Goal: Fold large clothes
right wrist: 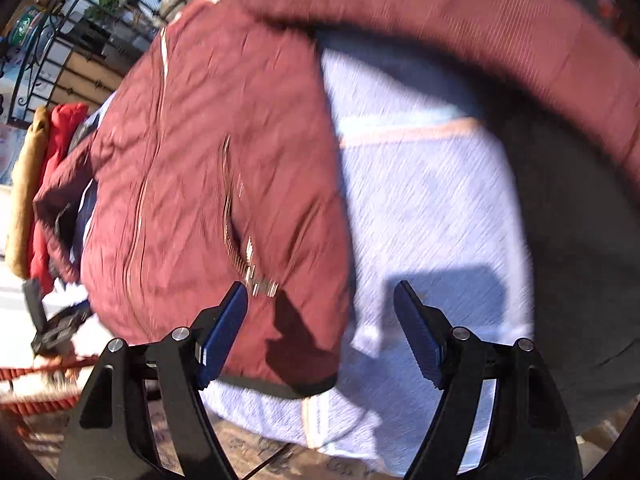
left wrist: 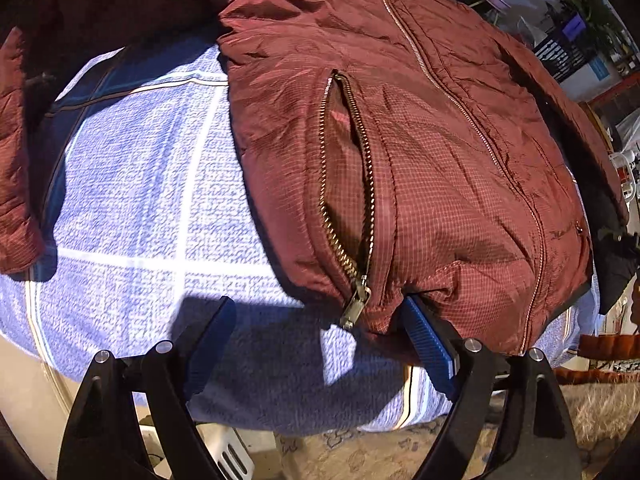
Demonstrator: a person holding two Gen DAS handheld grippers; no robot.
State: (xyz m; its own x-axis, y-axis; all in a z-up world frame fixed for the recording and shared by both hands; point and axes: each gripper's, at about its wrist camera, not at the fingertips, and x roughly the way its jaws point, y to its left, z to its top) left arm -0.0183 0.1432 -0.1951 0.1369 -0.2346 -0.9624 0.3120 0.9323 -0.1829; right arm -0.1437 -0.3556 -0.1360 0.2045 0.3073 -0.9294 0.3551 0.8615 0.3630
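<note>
A maroon zip-up jacket (left wrist: 420,120) lies front up on a blue-and-white checked cloth (left wrist: 140,200). Its pocket zip (left wrist: 348,208) is open. One sleeve (left wrist: 16,140) lies out to the left. My left gripper (left wrist: 320,312) is open at the jacket's hem, with its right finger (left wrist: 424,332) touching the hem edge. In the blurred right wrist view the same jacket (right wrist: 208,168) lies left of centre, a sleeve (right wrist: 460,20) arcs across the top. My right gripper (right wrist: 320,296) is open and empty over the hem corner.
The cloth (right wrist: 420,200) covers a raised surface whose near edge drops to a patterned floor (left wrist: 360,452). A pile of red and tan clothes (right wrist: 40,168) lies at the far left. Metal railing (right wrist: 60,60) and yard clutter stand behind.
</note>
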